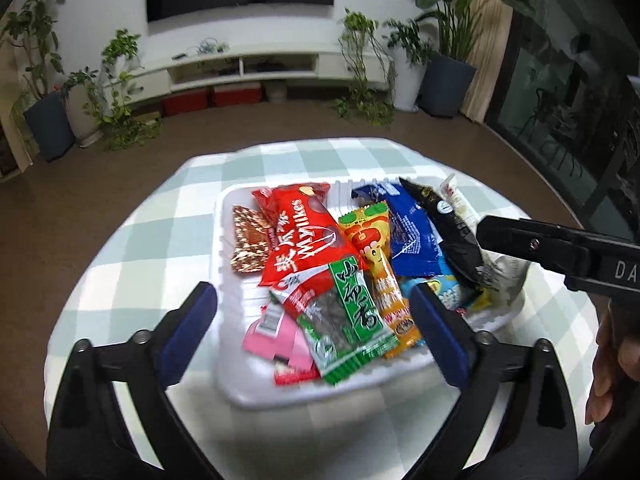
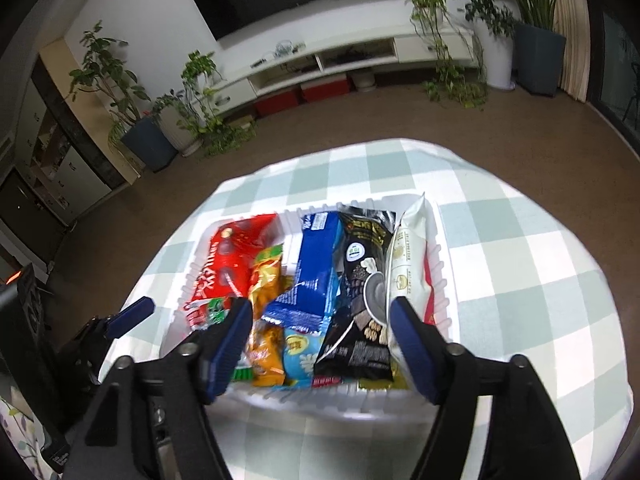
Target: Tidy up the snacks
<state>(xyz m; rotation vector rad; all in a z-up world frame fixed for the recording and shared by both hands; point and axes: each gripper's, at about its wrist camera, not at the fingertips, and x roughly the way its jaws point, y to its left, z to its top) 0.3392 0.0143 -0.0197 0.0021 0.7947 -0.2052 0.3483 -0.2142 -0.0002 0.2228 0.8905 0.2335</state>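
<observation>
On the checked table the white tray (image 1: 240,384) is heaped with snack packets (image 1: 304,240), and the empty, wide-open left gripper (image 1: 316,336) and right gripper (image 2: 320,340) could knock one out.

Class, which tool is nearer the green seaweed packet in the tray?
Left. The left tool hovers open right over the green seaweed packet; the right tool is over the black packet further right.

The left gripper (image 1: 314,330) points down at a slant, its blue fingers (image 1: 192,332) spread wide with nothing pressed between them. The right gripper (image 2: 320,344) slants down too, fingers (image 2: 412,344) apart. A hand (image 1: 612,364) holds it.
</observation>
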